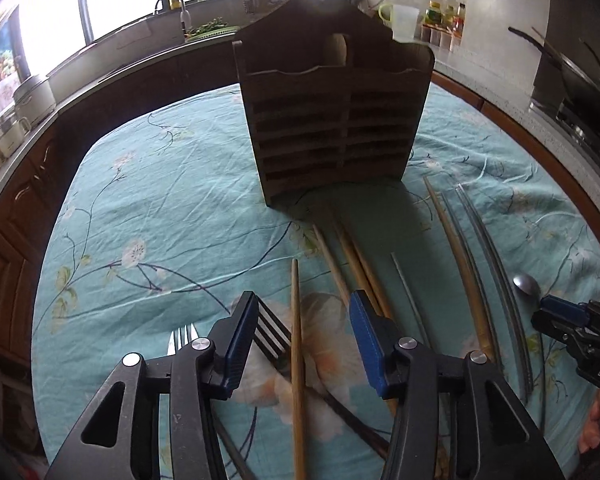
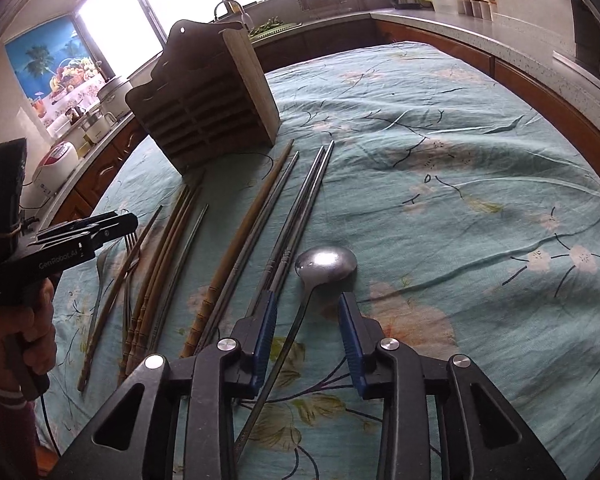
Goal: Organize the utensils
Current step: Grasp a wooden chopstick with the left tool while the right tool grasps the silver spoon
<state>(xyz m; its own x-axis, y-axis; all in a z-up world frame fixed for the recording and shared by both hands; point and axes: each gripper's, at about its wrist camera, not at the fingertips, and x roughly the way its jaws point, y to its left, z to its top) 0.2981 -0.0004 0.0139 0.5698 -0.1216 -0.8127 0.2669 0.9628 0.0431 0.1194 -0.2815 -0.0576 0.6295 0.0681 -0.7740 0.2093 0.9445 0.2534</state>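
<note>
A dark wooden utensil holder (image 1: 332, 120) (image 2: 208, 116) stands upright on the teal flowered tablecloth (image 1: 160, 200). In front of it lie several wooden chopsticks (image 2: 160, 264) and metal chopsticks (image 2: 300, 208) side by side. My left gripper (image 1: 304, 314) is open low over the cloth. One wooden chopstick (image 1: 297, 340) and the tines of a dark fork (image 1: 272, 330) lie between its fingers, and neither pad presses on them. My right gripper (image 2: 308, 316) is open too, astride the thin handle of a metal spoon (image 2: 326, 264) whose bowl lies just ahead of the fingertips.
A silver fork (image 1: 182, 338) lies left of the left gripper. A person's hand (image 2: 32, 320) holds the left gripper's handle. Brown cabinets and a counter (image 2: 500, 40) ring the table, with a sink, pots, jars and a wok (image 1: 572, 76) on a stove.
</note>
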